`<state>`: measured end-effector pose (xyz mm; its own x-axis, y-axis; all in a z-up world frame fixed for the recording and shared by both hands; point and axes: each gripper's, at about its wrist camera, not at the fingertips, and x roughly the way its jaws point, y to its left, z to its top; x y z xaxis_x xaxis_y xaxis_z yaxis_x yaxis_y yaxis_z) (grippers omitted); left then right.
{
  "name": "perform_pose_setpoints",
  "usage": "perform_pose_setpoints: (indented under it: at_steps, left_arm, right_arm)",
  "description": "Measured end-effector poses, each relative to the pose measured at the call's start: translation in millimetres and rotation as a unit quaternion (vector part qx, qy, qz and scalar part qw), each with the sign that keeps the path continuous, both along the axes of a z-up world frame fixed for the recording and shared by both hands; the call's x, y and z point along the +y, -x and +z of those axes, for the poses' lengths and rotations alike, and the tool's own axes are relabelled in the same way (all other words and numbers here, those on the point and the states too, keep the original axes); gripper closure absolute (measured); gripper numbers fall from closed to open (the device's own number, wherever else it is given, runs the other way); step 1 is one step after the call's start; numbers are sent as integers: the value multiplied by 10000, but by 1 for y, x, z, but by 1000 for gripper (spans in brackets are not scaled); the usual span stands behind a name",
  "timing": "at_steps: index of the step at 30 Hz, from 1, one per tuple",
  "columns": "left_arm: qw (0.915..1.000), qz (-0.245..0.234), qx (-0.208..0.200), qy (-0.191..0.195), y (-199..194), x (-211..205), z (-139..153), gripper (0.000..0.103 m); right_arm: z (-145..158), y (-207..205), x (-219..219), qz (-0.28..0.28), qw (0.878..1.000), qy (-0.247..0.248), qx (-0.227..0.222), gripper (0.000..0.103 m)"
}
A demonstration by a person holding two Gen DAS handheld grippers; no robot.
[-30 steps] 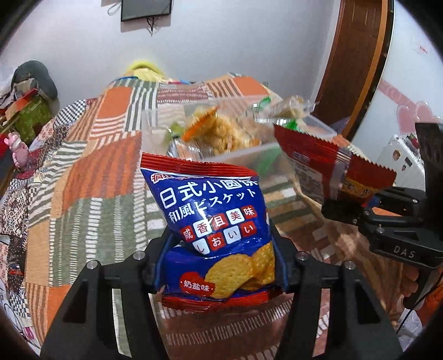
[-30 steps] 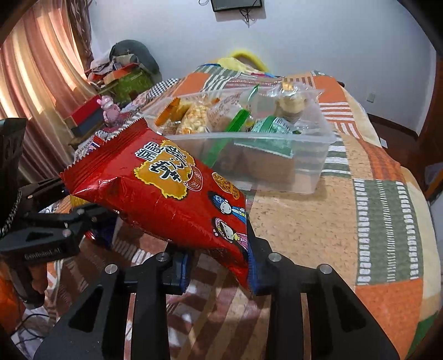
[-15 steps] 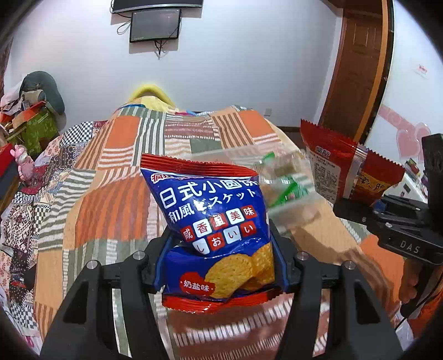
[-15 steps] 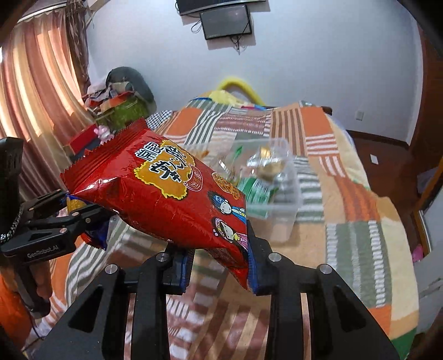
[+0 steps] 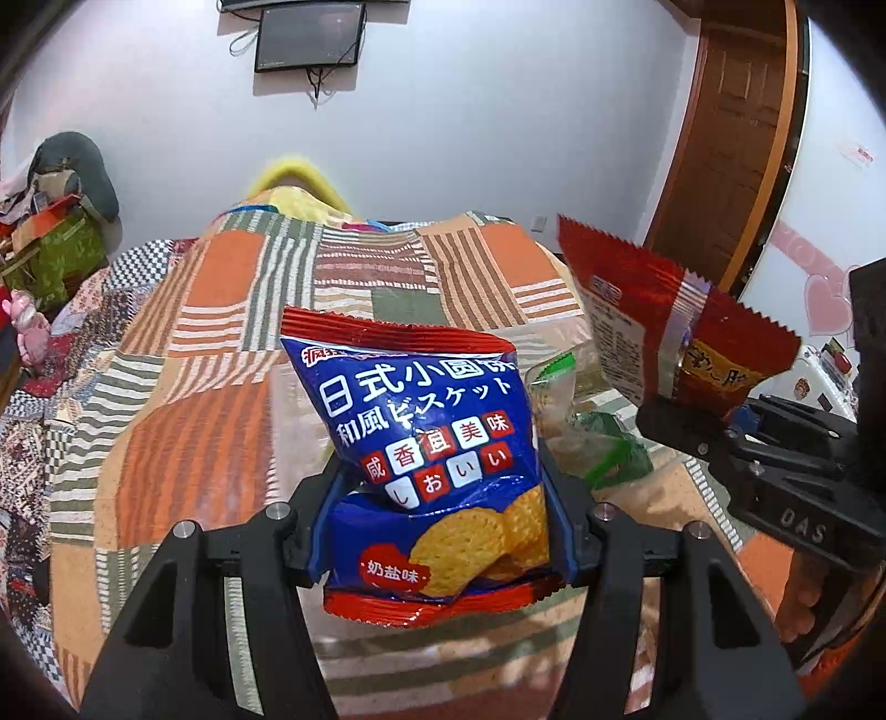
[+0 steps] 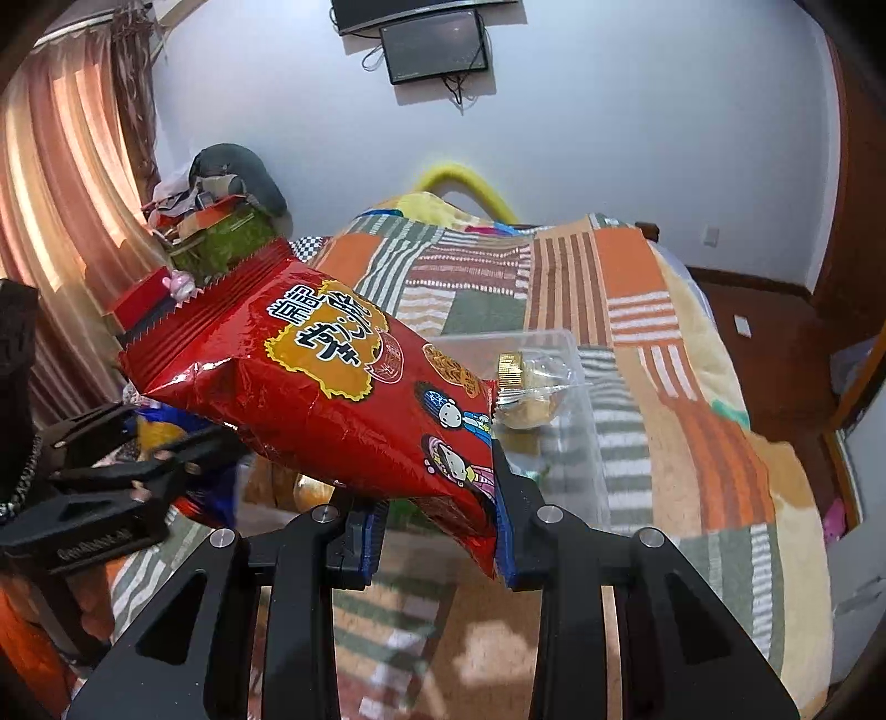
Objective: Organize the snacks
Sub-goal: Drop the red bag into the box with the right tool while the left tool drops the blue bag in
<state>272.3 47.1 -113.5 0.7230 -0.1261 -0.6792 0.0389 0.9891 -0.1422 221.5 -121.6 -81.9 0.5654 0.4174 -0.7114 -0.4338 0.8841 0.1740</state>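
My left gripper (image 5: 440,531) is shut on a blue biscuit bag (image 5: 426,443) with a red top edge, held upright above the bed. My right gripper (image 6: 437,523) is shut on a red snack bag (image 6: 332,387), held tilted with its sealed end up to the left. The red bag also shows at the right of the left wrist view (image 5: 664,332), with the right gripper (image 5: 786,471) under it. The clear plastic snack box (image 6: 587,421) sits on the bed behind both bags, mostly hidden, with wrapped snacks (image 6: 526,393) inside. The left gripper (image 6: 127,471) shows at the left.
A patchwork quilt (image 5: 221,332) covers the bed. A cluttered stand with a green box (image 6: 221,243) and a curtain (image 6: 50,221) are on the left. A wooden door (image 5: 736,138) is at the right. A screen (image 6: 437,44) hangs on the far wall.
Both grippers have risen and pulled back with their bags. The snack box now looks smaller and lower, and more of the wall and screen shows.
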Motion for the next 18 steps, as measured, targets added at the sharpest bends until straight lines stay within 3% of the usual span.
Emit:
perform_pose_setpoints:
  at_steps: [10,18]
  left_arm:
    - [9996,109,242,65,-15,1,-16,43]
    - [9994,106,320,9,-12,5,-16,34]
  right_arm:
    - [-17,-8,12,223,9993,148,246,74]
    - [-23,-7,10,308,9979,154,543,72]
